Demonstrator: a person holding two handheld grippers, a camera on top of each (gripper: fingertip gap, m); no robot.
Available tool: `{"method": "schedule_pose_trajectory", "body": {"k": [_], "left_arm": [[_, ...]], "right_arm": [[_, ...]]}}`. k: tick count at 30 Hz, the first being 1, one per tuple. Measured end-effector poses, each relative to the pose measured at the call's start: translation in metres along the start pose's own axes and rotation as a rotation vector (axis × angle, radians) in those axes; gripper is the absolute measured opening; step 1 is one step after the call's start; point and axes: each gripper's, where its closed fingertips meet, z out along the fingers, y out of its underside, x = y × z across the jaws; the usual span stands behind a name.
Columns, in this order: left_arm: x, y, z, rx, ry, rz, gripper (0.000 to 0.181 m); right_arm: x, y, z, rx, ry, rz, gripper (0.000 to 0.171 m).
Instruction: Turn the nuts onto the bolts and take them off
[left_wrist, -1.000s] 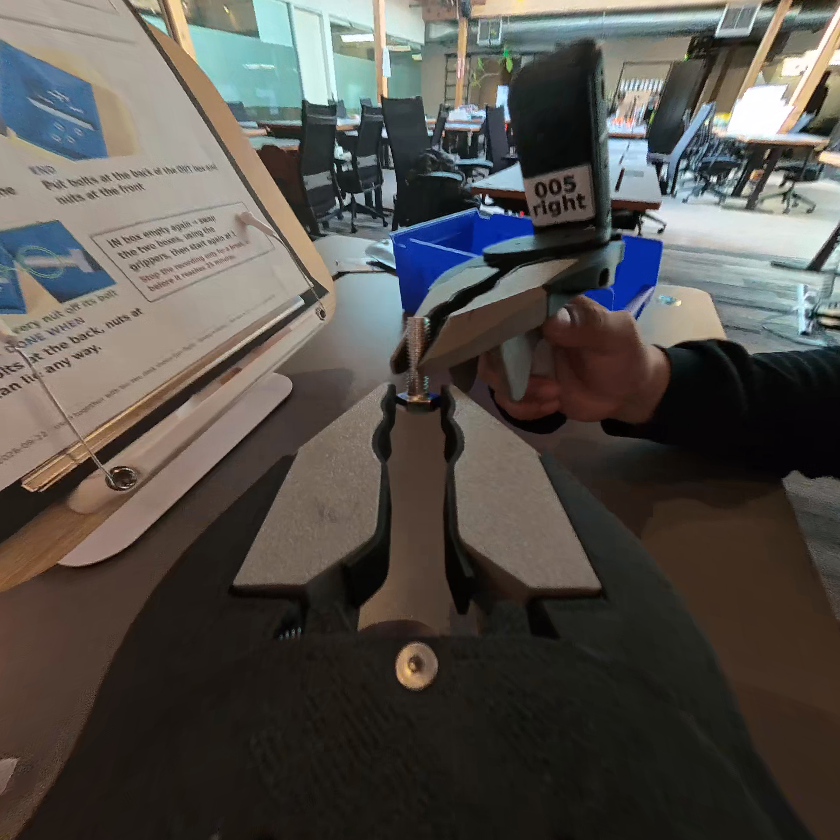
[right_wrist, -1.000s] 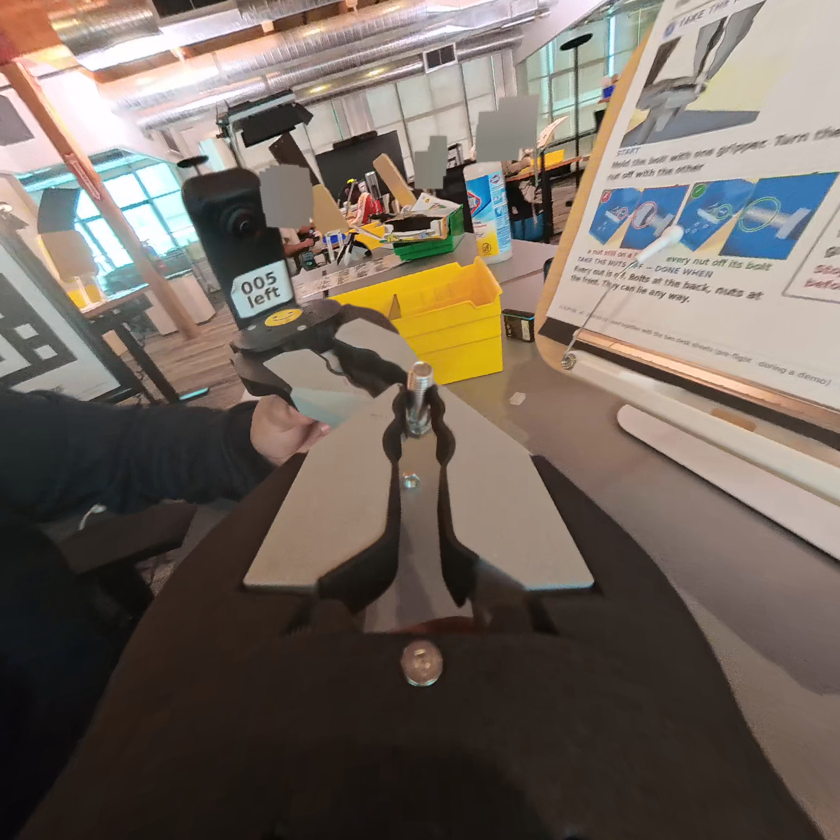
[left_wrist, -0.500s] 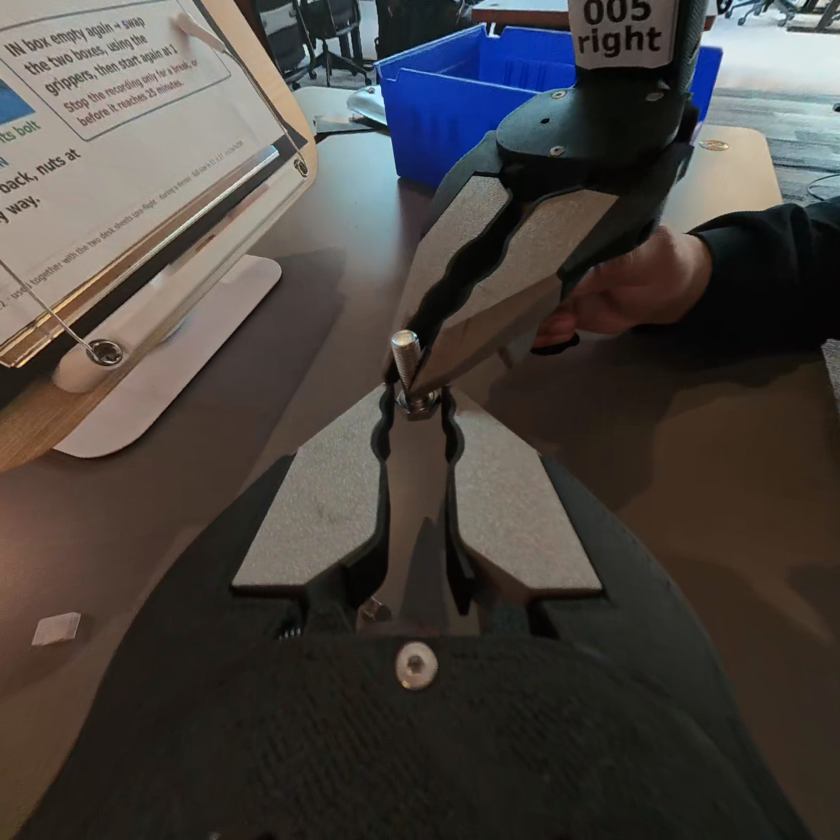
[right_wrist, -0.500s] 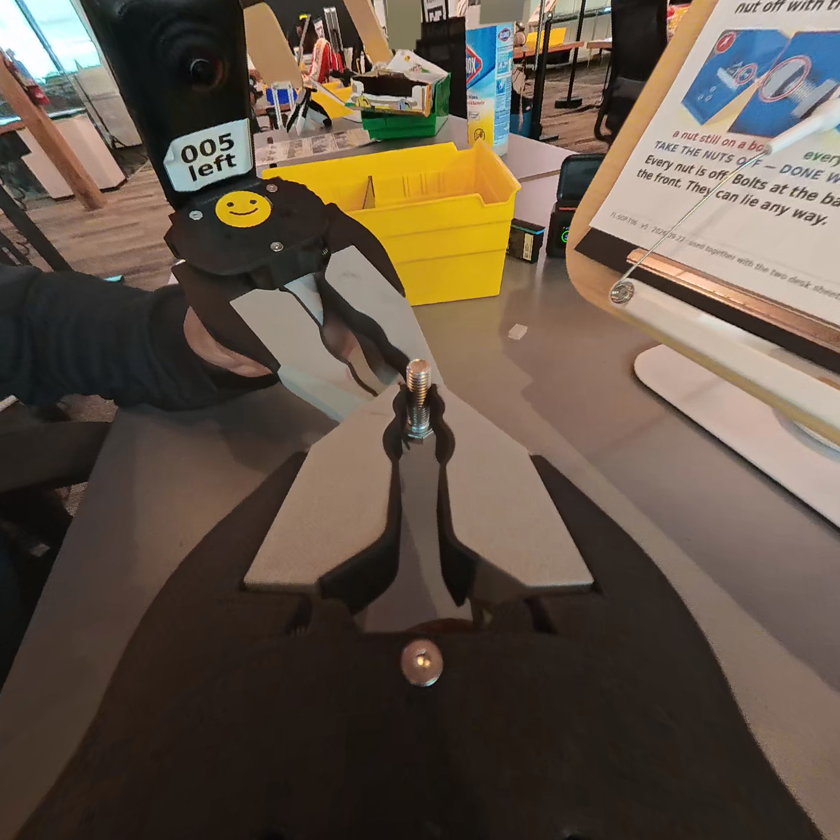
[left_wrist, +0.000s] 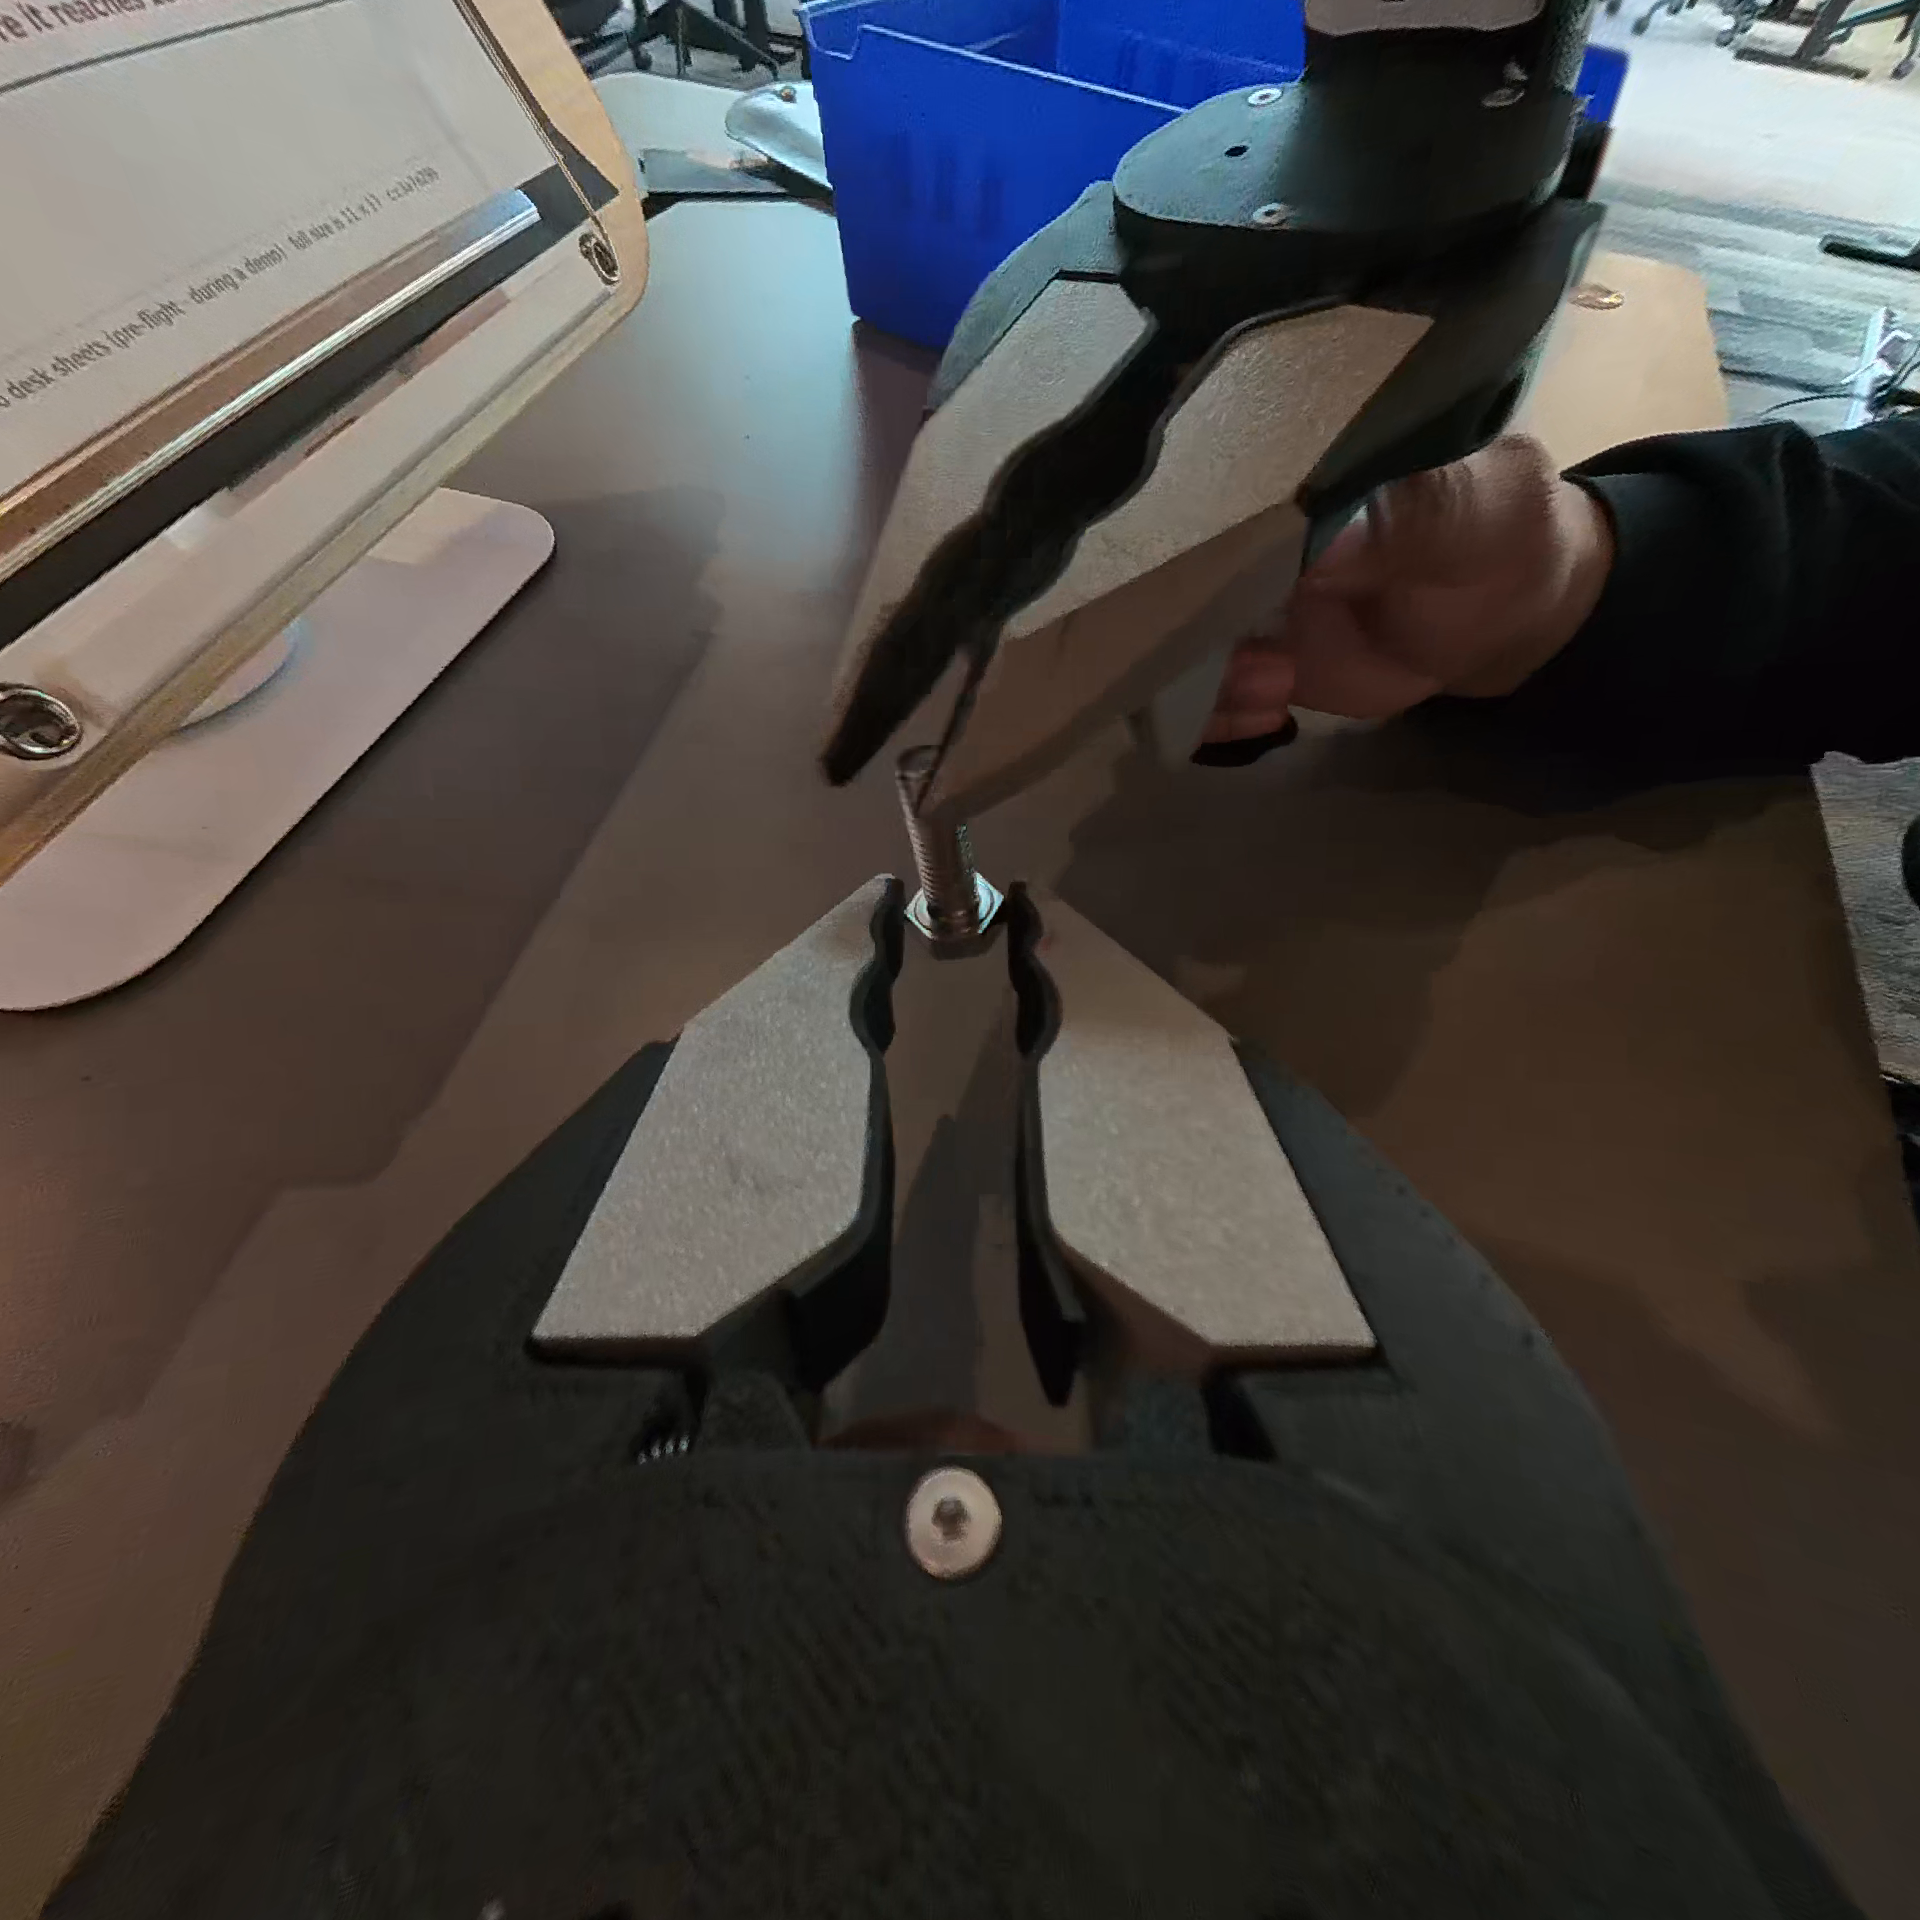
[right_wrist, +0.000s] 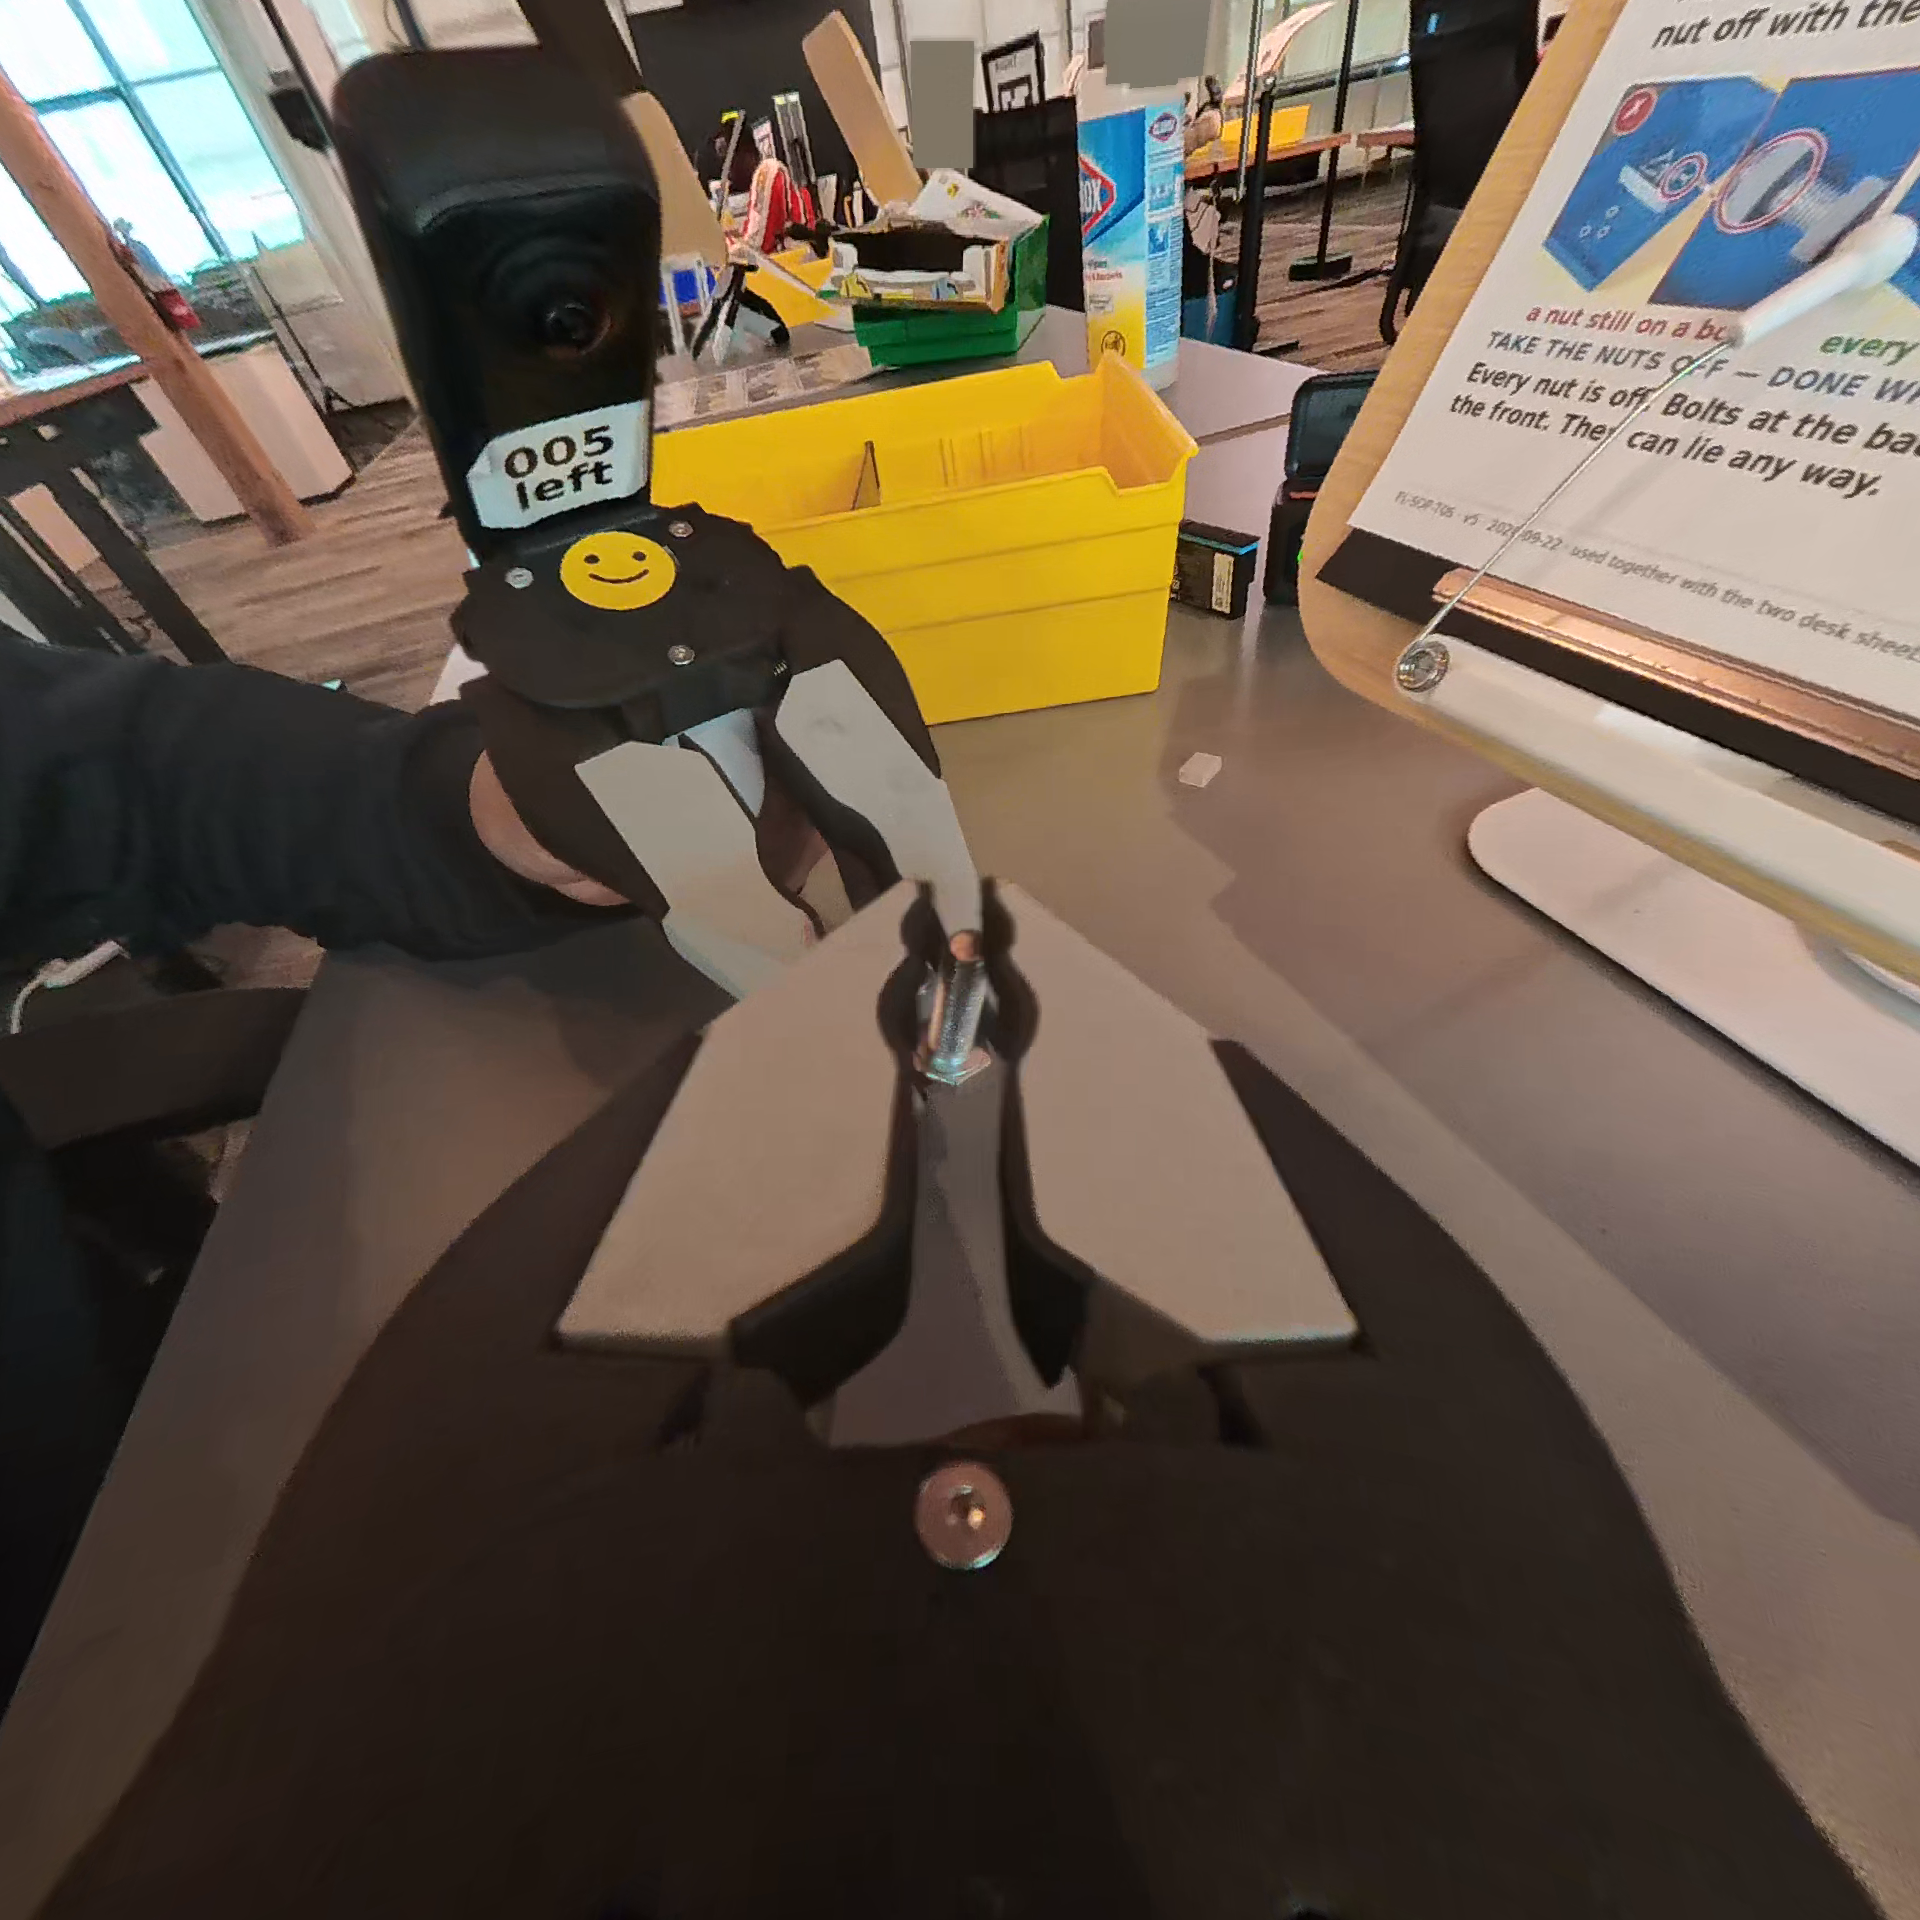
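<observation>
A steel bolt (left_wrist: 928, 831) stands nearly upright over the dark table. My left gripper (left_wrist: 951, 902) is shut on the hex nut (left_wrist: 951, 920) low on the shaft. My right gripper (left_wrist: 914, 771) comes down from above and is shut on the bolt's upper end. In the right wrist view the bolt (right_wrist: 958, 997) and nut (right_wrist: 951, 1065) show in the gap of my right gripper (right_wrist: 951, 896). The left gripper's fingers (right_wrist: 883, 779) reach in from the upper left, and their tips are hidden behind mine. Any part of the bolt below the nut is hidden.
A blue bin (left_wrist: 935, 156) stands behind the right gripper. A yellow bin (right_wrist: 987, 582) stands behind the left gripper. An instruction sheet on a stand (left_wrist: 260, 312) with a white base (left_wrist: 208, 779) fills the table's side, also seen in the right wrist view (right_wrist: 1662, 416). A wipes canister (right_wrist: 1127, 208) stands farther back. Left tips to right tips: about 4 centimeters. The white base (left_wrist: 208, 779) sits 20 centimeters or so from the ends of my left fingers. Look for it in the right wrist view (right_wrist: 1718, 929) too.
Both grippers have tilted down toward the table with the bolt between them. The right gripper's hold now sits higher on the shaft, farther from the nut.
</observation>
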Motion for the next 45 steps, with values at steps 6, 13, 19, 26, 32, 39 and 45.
{"method": "schedule_pose_trajectory", "body": {"k": [6, 13, 19, 26, 32, 39, 45], "left_arm": [[-0.003, 0.002, 0.0, -0.008, -0.016, -0.008, 0.017], [-0.005, 0.004, 0.002, -0.016, -0.034, -0.006, 0.017], [-0.007, 0.002, 0.0, 0.0, -0.029, -0.022, 0.017], [-0.01, 0.004, 0.002, 0.004, -0.05, -0.013, 0.017], [-0.022, 0.01, 0.001, 0.023, -0.099, -0.012, 0.004], [-0.035, 0.012, -0.007, 0.036, -0.135, -0.027, 0.0], [-0.04, 0.018, -0.013, 0.02, -0.144, -0.072, 0.0]], "right_arm": [[-0.003, -0.005, -0.003, 0.034, -0.048, 0.05, 0.02], [-0.001, 0.005, 0.002, -0.016, -0.048, 0.057, 0.011], [0.005, 0.006, -0.001, -0.014, -0.034, 0.066, 0.02], [0.015, 0.006, -0.004, -0.016, 0.02, 0.037, 0.023], [0.016, 0.025, 0.008, -0.083, 0.001, 0.053, 0.016], [0.032, 0.034, 0.009, -0.132, 0.039, 0.057, 0.025], [0.051, 0.043, 0.007, -0.197, 0.097, 0.096, 0.029]]}}
